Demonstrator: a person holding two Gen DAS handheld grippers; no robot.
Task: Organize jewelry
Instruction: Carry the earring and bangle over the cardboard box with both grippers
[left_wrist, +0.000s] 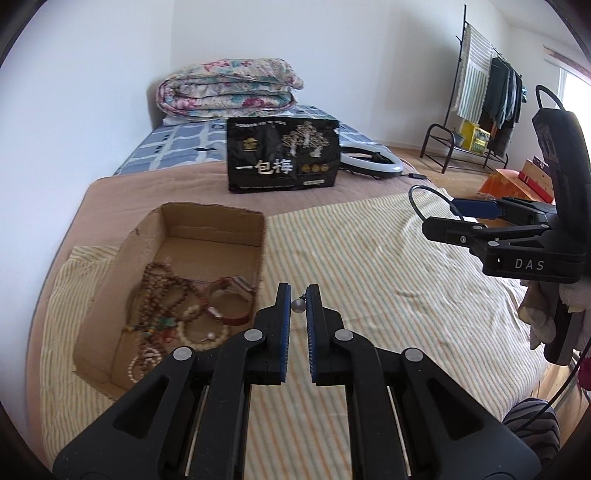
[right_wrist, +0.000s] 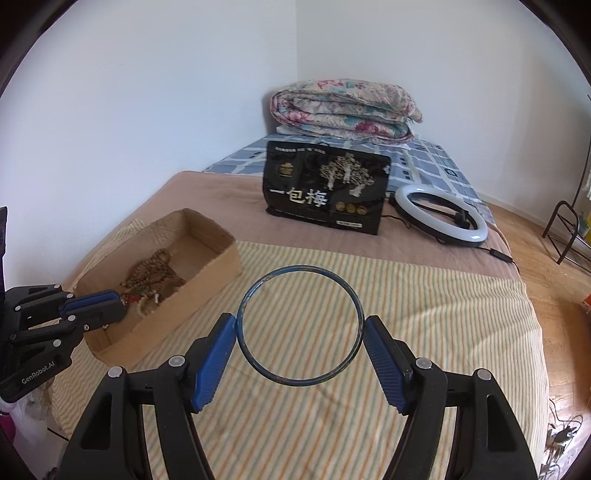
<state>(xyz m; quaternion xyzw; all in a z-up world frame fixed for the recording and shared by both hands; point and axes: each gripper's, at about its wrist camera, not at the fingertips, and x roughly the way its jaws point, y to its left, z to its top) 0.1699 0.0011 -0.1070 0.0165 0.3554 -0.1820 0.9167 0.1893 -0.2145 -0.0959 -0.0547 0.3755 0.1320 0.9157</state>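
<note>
Fingers of my left gripper (left_wrist: 298, 308) pinch a small pearl earring (left_wrist: 297, 305); my right gripper (right_wrist: 300, 334) clamps a thin dark-blue metal bangle (right_wrist: 300, 326) across its width. Both hang above the striped bedsheet (right_wrist: 406, 314). Open cardboard jewelry box (left_wrist: 173, 258) lies left, nearer my left gripper.

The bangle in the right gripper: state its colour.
Dark blue, worn in spots; the bangle shows best in the right wrist view.

striped cloth (right_wrist: 406, 332) open ahead, cardboard box (right_wrist: 207, 236) walling the left, black bag (right_wrist: 325, 188) beyond
</note>
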